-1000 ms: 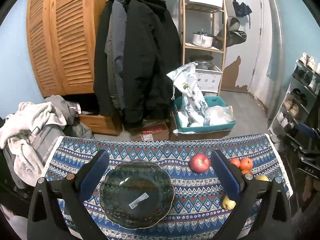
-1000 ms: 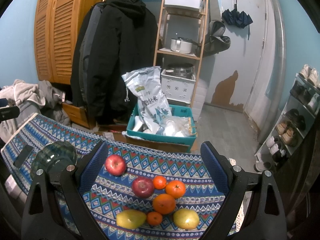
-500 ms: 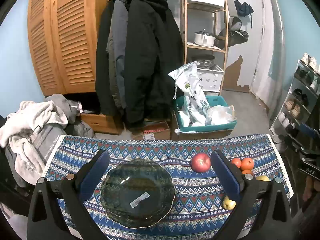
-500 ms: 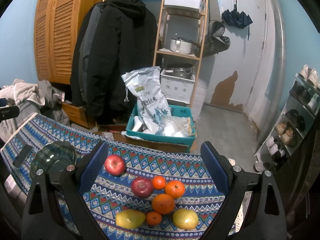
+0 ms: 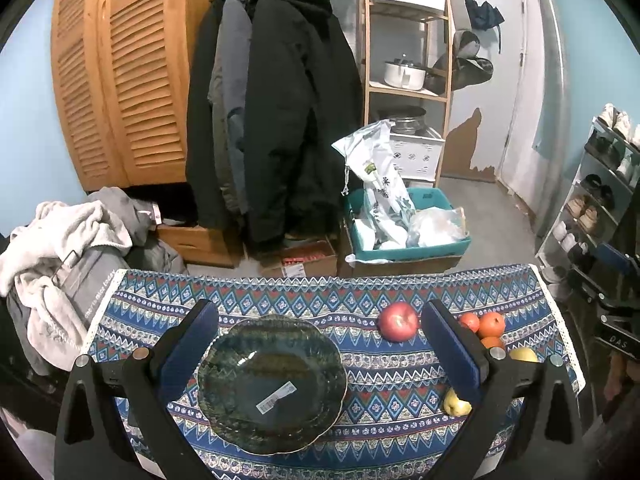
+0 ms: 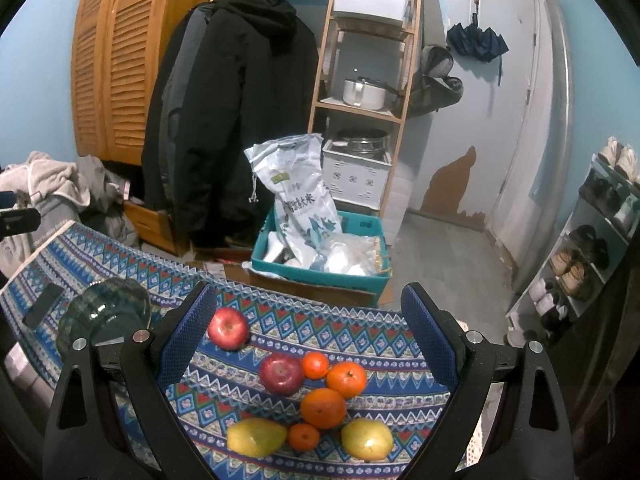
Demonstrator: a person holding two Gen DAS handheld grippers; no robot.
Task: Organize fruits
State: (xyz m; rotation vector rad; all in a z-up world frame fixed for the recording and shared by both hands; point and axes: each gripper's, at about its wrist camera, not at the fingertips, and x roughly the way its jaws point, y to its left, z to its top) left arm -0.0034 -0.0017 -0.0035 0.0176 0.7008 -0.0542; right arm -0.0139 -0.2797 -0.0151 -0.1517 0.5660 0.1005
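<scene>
Currently I have both tools released, each with its jaws spread wide and nothing between them. Nearest my right gripper [image 6: 308, 332] lie two yellow pears [image 6: 256, 437], then four oranges [image 6: 322, 408] clustered with a dark red apple [image 6: 281, 373]; a brighter red apple [image 6: 228, 328] sits apart, farther left. My left gripper [image 5: 320, 344] hangs over the dark glass bowl [image 5: 272, 384], which holds only a sticker. All rest on the patterned tablecloth [image 5: 304, 292]. Beyond the table stands a teal crate [image 6: 320, 276], then hanging coats [image 5: 276, 120].
</scene>
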